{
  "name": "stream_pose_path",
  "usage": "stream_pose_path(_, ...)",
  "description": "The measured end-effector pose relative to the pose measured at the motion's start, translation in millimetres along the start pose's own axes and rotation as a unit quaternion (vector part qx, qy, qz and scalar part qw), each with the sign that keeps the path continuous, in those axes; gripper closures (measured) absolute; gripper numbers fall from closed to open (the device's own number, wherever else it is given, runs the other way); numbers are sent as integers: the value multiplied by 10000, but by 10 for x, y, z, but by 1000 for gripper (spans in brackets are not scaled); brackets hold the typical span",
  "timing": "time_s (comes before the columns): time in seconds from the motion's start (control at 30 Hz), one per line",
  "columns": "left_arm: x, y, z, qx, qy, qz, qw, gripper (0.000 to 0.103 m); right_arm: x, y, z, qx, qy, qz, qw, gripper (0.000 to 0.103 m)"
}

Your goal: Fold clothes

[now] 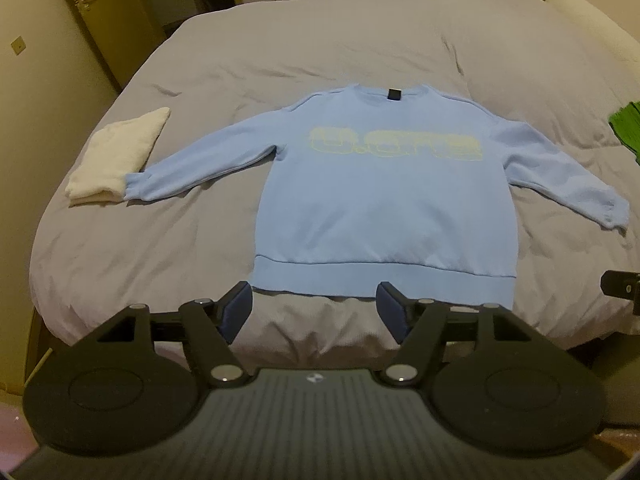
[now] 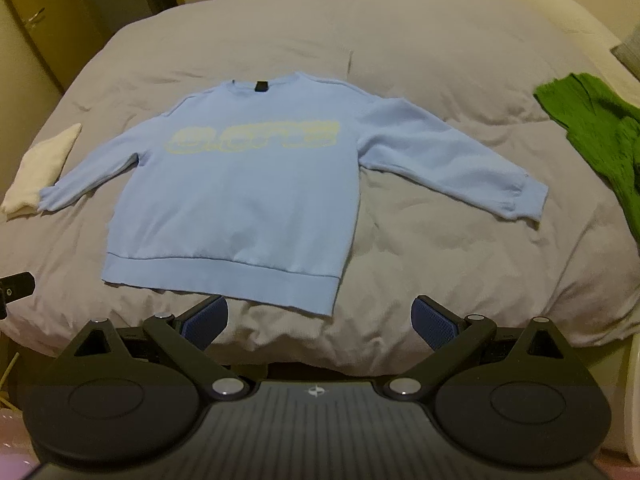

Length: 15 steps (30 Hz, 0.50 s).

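Pale yellow lettering across the chest of the light blue sweatshirt (image 1: 384, 200) is too blurred to read. The sweatshirt lies flat and face up on the grey bed cover (image 1: 280, 52), sleeves spread, hem toward the cameras. Its left cuff overlaps the edge of a folded white cloth (image 1: 116, 156), hiding that corner. A green garment (image 2: 600, 136) lies crumpled at the right, cut off by the frame edge in both views. A wooden door (image 1: 88, 12) stands behind the bed. The left gripper (image 1: 314, 312) hovers just before the hem, jaws apart with nothing between them. The right gripper (image 2: 320, 320) hangs near the hem's right corner, spread wide and empty.
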<state>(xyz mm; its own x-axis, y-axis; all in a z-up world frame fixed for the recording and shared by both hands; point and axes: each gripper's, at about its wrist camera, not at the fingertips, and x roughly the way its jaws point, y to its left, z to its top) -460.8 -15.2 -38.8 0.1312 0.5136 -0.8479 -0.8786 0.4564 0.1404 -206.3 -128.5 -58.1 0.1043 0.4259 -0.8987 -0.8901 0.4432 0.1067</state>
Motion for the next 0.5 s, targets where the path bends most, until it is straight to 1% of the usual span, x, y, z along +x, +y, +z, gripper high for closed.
stream_pose_path(0.17,154,38,105,-116,86,13,9999,38,135,34,148,-99,31,32,9999,2)
stream_pose_path(0.3,302,98,228,-186,117,0,9998,37,285,99,330,-165,92,23,9998,2)
stream_pose_path(0.5,602,310,537,-252,248,34,9994,36,547,314,681,-278,187,29,9994,2)
